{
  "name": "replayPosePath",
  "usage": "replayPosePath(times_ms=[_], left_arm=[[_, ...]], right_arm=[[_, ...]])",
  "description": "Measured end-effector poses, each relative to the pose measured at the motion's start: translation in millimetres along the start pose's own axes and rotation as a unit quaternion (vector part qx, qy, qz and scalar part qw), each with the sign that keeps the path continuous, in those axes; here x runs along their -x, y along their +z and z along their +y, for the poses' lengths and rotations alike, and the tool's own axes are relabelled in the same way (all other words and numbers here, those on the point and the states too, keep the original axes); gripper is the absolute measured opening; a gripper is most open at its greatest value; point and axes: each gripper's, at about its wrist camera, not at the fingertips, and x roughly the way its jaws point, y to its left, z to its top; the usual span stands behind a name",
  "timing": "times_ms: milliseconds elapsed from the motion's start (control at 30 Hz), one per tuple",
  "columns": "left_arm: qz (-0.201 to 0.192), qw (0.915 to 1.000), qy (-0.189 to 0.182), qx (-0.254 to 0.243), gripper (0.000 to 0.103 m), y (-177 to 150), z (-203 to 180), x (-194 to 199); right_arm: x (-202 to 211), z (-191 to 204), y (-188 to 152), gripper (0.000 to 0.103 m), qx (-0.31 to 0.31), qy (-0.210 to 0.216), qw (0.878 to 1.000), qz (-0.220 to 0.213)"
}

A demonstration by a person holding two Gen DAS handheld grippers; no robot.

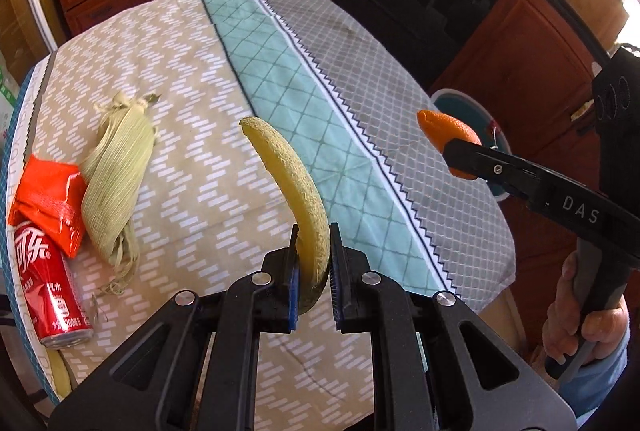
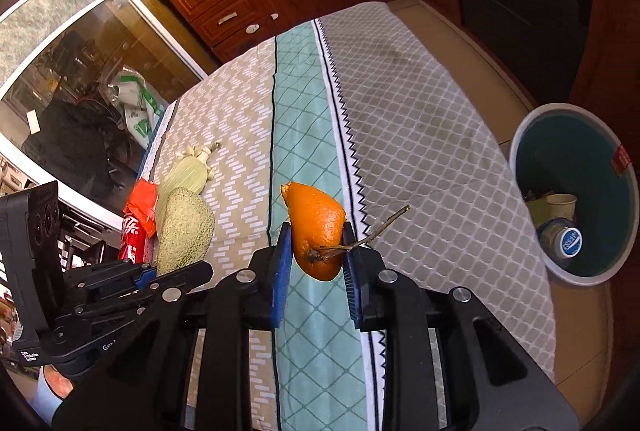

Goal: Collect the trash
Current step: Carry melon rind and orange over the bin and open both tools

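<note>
— Left gripper (image 1: 314, 263): clamped on a curved melon rind (image 1: 290, 191), lifted above the tablecloth (image 1: 360, 79). Right gripper (image 2: 316, 259)?

— Closed on an orange peel (image 2: 318, 227) with a dry stem, held over the teal stripe near the table's right edge.

— Biggest thing off the table?

— Round trash bin (image 2: 520, 139) on the floor, just past the right edge; holds a paper cup (image 2: 562, 203) and a blue-capped bottle (image 2: 566, 243).

— On the table itself?

— Along the left edge: corn husk (image 1: 118, 175), touching a crumpled red wrapper (image 1: 48, 199), which overlaps a red cola can (image 1: 50, 295) lying on its side.
</note>
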Motion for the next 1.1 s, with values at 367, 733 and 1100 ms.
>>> replayPosePath(times_ms=[367, 733, 1100], left_arm=[[0.009, 0.9941, -0.037, -0.101, 0.013, 56.1, -104.9, -33.0], [0.044, 0.9790, -0.060, -0.190, 0.013, 85.7, -204.4, -87.4], [0.088, 0.9729, -0.067, -0.203, 0.013, 109.1, -241.2, -161.2]], right_arm=[[65.8, -101.3, 18.4, 0.023, -0.077, -0.051, 0.993, -0.069], [93.2, -214.6, 2.2, 0.023, -0.177, -0.112, 0.975, -0.080], [55.0, -257.2, 6.6, 0.023, -0.201, -0.121, 0.971, -0.032]])
